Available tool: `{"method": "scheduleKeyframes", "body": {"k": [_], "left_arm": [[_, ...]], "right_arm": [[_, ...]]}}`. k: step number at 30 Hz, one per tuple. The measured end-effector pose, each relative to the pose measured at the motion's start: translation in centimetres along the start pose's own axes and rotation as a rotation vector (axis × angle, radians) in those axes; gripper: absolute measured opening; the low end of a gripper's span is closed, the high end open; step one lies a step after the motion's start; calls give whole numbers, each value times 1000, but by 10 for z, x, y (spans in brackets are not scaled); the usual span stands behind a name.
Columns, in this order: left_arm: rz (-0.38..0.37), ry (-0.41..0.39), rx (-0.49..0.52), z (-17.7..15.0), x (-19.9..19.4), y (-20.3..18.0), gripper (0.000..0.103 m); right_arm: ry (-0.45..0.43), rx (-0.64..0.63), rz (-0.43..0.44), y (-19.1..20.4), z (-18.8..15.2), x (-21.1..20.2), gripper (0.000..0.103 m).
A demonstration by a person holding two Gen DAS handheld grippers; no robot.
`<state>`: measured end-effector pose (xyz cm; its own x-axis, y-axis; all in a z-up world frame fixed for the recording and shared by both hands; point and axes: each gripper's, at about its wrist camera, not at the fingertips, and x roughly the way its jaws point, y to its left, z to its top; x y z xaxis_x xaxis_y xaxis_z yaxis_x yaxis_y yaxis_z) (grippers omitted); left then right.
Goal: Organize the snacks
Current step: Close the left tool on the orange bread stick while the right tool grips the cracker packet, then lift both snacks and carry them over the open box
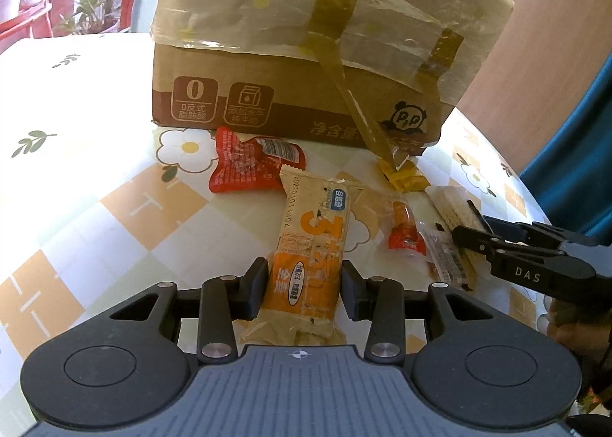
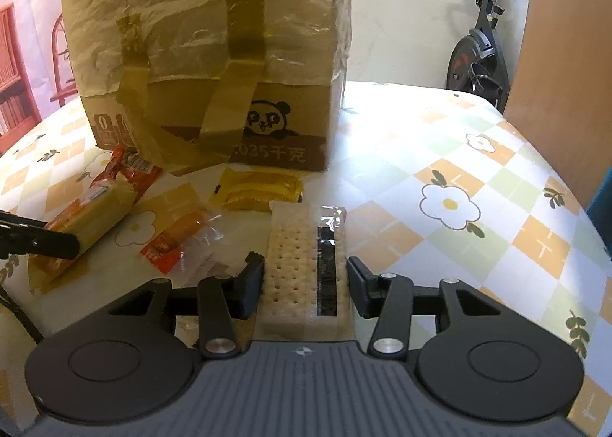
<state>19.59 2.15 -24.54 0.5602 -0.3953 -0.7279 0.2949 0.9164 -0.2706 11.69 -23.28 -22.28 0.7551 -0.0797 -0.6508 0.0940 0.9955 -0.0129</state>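
My left gripper (image 1: 304, 291) is shut on the near end of a beige-and-orange snack bar (image 1: 313, 230), which points away toward the cardboard box (image 1: 306, 100). In the right wrist view, my right gripper (image 2: 306, 284) has its pads against both sides of a clear packet of pale crackers (image 2: 294, 245) lying on the flowered tablecloth (image 2: 478, 188). The same bar (image 2: 95, 215) shows at the left there. On the cloth between the two lie a red packet (image 1: 248, 165), a small orange-red sachet (image 1: 405, 234) and a yellow packet (image 2: 260, 188).
The tall box (image 2: 206, 54), wrapped in plastic and brown tape, stands just behind the snacks. The table's edge curves away on the right. An exercise bike (image 2: 478, 54) stands beyond it, and potted plants (image 1: 88, 12) are at the far left.
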Motion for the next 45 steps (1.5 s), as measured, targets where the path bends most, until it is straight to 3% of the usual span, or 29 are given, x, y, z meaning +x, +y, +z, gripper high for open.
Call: {"method": "scheduleKeyframes", "body": {"k": [9, 13, 24, 29, 30, 45], "left_arm": [[5, -4, 1, 1, 1, -2, 45], [13, 0, 25, 2, 3, -7, 52], [55, 7, 68, 15, 15, -16, 53], [63, -5, 59, 13, 14, -14, 51], [58, -7, 51, 13, 13, -13, 44], [19, -55, 32, 14, -7, -11, 44]], "right_arm": [[-66, 51, 18, -5, -11, -2, 49], [-73, 48, 22, -5, -11, -1, 50], [-84, 74, 47, -8, -13, -3, 50], [-87, 78, 53, -10, -13, -3, 52], [-87, 76, 54, -9, -13, -3, 52], [-94, 100, 68, -13, -13, -4, 49]]}}
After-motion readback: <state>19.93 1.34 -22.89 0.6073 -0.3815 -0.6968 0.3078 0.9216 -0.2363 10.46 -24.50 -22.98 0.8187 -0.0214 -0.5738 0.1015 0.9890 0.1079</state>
